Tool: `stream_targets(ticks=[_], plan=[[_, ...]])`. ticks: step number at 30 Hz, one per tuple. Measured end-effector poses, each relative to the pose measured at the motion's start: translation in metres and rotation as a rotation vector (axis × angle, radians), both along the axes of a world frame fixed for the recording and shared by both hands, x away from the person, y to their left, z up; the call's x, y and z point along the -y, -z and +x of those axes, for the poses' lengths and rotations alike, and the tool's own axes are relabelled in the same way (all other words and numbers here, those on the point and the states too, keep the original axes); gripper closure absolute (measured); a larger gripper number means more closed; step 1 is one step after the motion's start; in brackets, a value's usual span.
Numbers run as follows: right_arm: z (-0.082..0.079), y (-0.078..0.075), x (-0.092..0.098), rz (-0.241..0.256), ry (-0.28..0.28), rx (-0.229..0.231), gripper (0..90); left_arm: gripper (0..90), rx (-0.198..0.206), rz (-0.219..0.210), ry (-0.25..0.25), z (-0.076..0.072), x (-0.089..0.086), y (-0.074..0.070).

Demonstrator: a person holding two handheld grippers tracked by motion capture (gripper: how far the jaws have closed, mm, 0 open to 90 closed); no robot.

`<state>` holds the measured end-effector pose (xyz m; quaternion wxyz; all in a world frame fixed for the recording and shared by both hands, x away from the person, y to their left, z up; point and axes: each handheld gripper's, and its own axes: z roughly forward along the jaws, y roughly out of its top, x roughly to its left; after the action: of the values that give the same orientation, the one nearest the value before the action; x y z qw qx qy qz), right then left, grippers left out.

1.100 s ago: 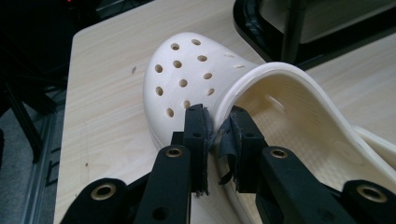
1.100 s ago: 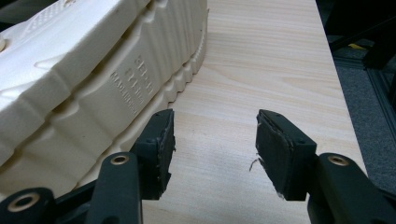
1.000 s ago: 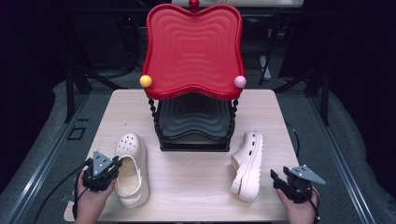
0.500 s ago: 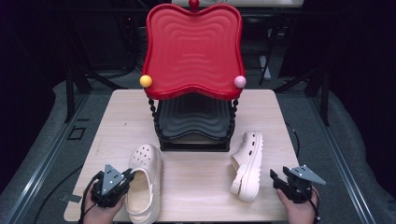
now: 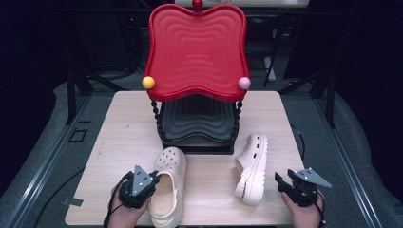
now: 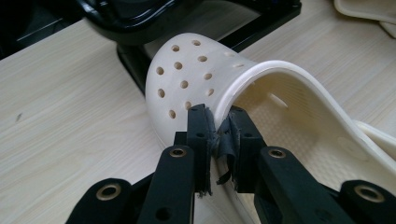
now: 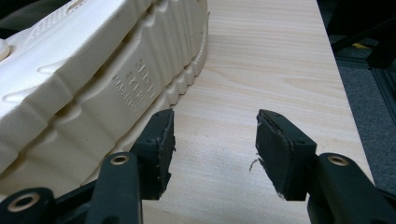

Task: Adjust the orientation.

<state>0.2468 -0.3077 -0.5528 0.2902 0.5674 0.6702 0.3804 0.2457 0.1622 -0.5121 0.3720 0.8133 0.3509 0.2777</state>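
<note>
Down at the near edge of the desk, the left gripper has its jaws pinched on the side rim of a cream perforated clog, which lies sole-down with its toe toward the black base of the red two-tier stand. Meanwhile the right gripper holds its jaws wide with nothing between them (bare wood shows in the gap), just beside the second clog, which rests tipped on its side with its ridged sole facing that gripper.
</note>
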Motion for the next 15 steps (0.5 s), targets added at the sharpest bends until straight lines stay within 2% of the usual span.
stream_targets(ticks=[6,10,12,15], plan=[[-0.001,0.000,0.002,-0.003,0.001,-0.001,47.1,81.1,0.001,0.020,0.012,0.005,0.023,0.004],[0.000,0.000,0.000,-0.002,-0.002,0.004,47.1,80.9,-0.001,0.015,0.010,0.008,0.030,0.006],[0.000,0.000,0.000,-0.003,-0.002,0.004,47.1,80.2,0.007,0.030,0.025,0.008,0.036,0.008],[-0.001,0.000,0.000,-0.004,-0.004,0.002,47.1,79.0,0.009,0.022,0.026,0.008,0.038,0.009]])
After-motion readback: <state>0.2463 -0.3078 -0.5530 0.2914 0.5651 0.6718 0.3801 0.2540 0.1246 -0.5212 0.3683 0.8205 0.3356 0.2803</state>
